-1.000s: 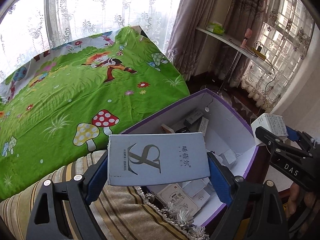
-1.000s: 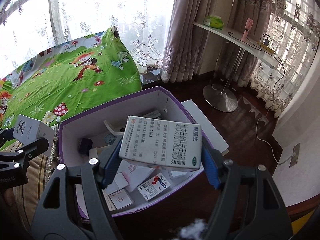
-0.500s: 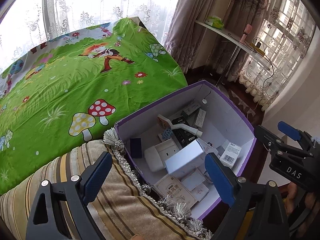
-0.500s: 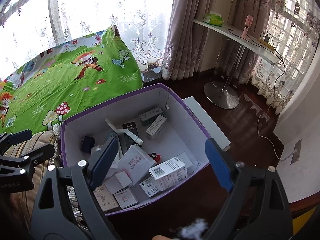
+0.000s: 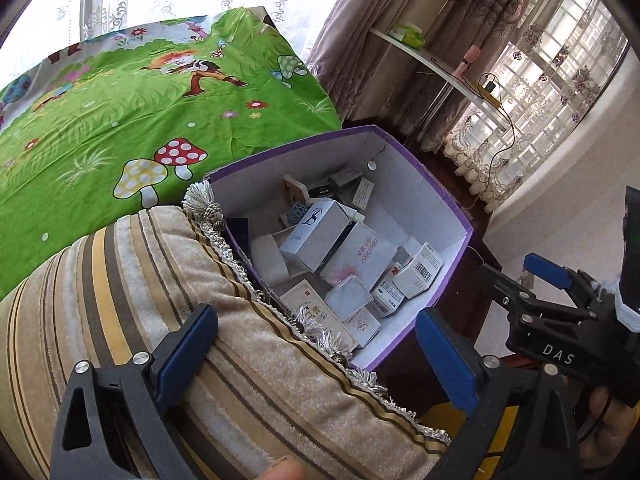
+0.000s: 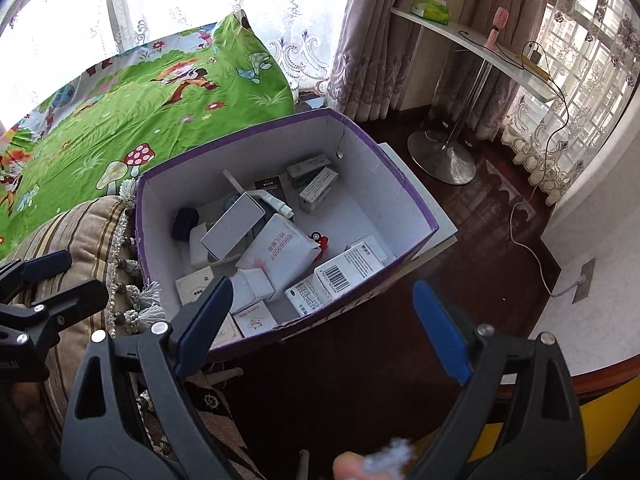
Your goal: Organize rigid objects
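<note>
A purple cardboard box (image 5: 424, 172) (image 6: 384, 152) with a white inside holds several small cartons. Among them lie a grey-blue carton with an S logo (image 5: 316, 236) (image 6: 236, 228) and a white barcode carton (image 5: 420, 270) (image 6: 348, 270). My left gripper (image 5: 316, 316) hangs over the striped cushion at the box's near left corner, its jaws opening with nothing between them. My right gripper (image 6: 322, 286) hovers at the box's near wall, its jaws also opening and empty. Each gripper shows at the edge of the other's view.
The striped, tasselled cushion (image 5: 140, 280) (image 6: 80, 224) presses against the box's left side. Behind it spreads a green cartoon sheet (image 5: 120, 120). To the right are dark wooden floor (image 6: 500, 208), a white desk on a metal stand (image 6: 480, 48), a trailing cable and curtains.
Both grippers let go of their cartons, which now lie in the purple box. Both sets of jaws widened and drew back towards the box's near side, the left one over the cushion.
</note>
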Motion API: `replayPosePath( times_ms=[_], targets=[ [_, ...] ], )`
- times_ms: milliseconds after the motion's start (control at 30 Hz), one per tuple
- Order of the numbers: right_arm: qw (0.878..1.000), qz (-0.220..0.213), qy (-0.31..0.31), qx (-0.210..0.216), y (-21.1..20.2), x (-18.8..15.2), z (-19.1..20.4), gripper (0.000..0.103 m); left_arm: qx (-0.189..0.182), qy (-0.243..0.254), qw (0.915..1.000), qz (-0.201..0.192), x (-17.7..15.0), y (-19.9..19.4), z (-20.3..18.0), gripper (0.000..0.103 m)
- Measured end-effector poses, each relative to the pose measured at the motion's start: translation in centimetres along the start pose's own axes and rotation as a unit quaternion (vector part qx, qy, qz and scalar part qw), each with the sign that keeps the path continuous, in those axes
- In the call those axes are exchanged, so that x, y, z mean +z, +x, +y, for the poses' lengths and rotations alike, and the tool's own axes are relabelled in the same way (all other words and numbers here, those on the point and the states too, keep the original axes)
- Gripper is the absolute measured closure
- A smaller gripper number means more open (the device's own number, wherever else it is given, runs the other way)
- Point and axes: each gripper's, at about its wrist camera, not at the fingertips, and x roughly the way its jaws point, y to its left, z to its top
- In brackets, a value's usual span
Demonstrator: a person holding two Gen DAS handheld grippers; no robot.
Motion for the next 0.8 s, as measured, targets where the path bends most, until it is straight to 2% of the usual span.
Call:
replayPosePath(
  times_ms=[800],
  targets=[
    [1.0,0.015,-0.006,-0.003,1.0,-0.1,0.1,0.01,0.018,0.011,0.9996,0.018,0.1,1.4,-0.3,0.0]
  ],
)
